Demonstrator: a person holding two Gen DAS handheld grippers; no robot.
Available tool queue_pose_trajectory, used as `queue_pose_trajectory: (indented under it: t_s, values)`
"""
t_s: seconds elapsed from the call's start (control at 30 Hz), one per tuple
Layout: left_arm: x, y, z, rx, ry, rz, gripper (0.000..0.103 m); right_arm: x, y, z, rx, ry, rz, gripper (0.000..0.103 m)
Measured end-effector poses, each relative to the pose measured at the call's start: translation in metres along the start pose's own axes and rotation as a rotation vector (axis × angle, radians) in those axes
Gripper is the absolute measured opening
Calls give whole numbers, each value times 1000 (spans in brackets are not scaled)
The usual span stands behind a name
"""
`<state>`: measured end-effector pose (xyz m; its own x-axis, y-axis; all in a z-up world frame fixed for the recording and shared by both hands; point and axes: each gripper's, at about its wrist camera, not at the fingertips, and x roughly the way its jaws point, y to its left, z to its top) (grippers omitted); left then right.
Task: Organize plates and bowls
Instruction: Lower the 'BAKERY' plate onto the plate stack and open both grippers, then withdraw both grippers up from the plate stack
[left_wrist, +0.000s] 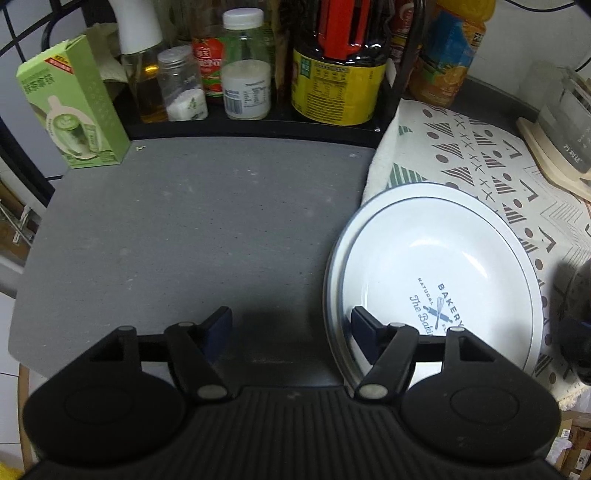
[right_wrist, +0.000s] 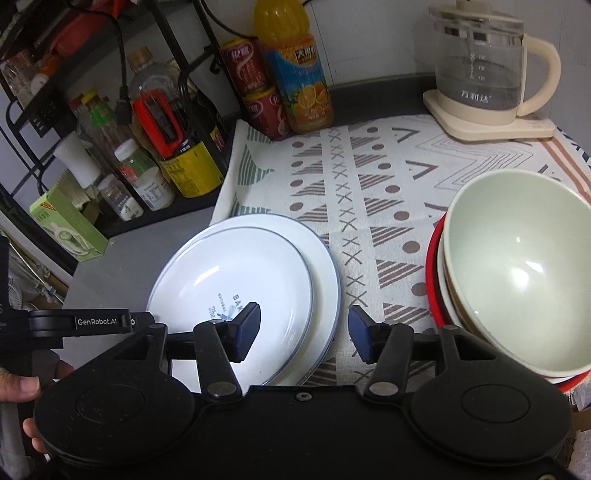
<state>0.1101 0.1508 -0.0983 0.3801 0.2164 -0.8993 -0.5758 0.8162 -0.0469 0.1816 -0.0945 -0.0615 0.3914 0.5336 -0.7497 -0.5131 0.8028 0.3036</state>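
plates stacked left of the bowls (nested too); both grippers, left and right, open, empty, job looks nearly done.

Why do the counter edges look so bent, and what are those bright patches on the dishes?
Left wrist view: the fisheye lens bows the grey counter; soft glare streaks the printed plate; the left tool casts a shadow below. Right wrist view: lamp reflections spot the pale green bowl; the shelf bottles look slightly blurred.

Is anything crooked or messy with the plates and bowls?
A bit. The top plate sits off-centre on the bigger plate, which lies half off the patterned cloth. The pale bowl leans tilted in its stack.
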Motion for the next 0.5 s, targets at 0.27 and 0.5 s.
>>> queue_pose_trajectory:
  t_s: [0.27,0.5]
  values:
    - [-19,-1,0,-12,-22,-22,69,-22,-10,-1,38,-57,23,61]
    - [-41,-18,5,-1,-62,-79,81,-44,-19,-5,61,-109,12,79]
